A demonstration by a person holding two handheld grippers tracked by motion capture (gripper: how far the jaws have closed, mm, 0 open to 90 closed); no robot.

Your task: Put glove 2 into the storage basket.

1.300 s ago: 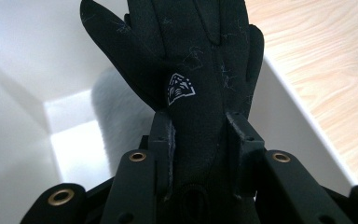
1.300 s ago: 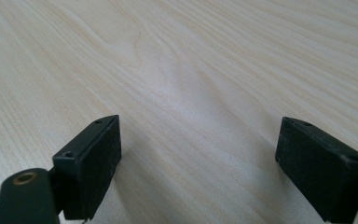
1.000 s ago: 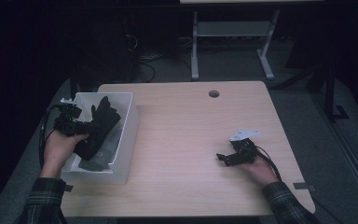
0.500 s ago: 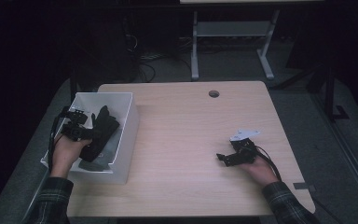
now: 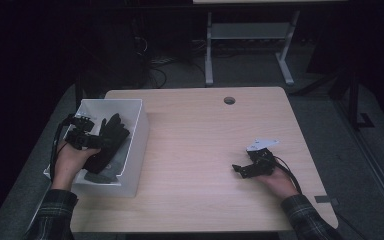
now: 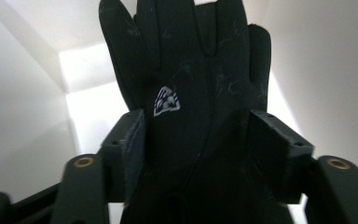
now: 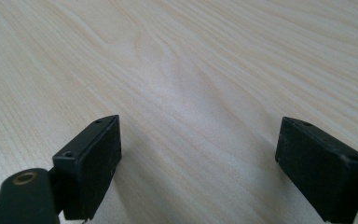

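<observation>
left tool (image 6: 191,154): clamped on black glove (image 6: 191,70) over white bin (image 5: 135,125) | glove's long axis runs straight ahead of jaws, fingers away | right tool (image 7: 196,158): wide, empty, on table (image 5: 200,135), well apart

Matt black cloth glove (image 6: 196,93), wood-grain table (image 7: 205,60)

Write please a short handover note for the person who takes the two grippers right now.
Left gripper: in the white bin, jaws on both sides of a black glove; whether it grips firmly, I cannot tell.
Right gripper: open, holds nothing, low over bare table at its right side.
Glove: in the bin, fingers pointing away from the left gripper. More dark fabric lies under it.
Done: left gripper has reached the glove.
Left: probably lift the glove out and set it on the table; the right gripper is free to help.
</observation>
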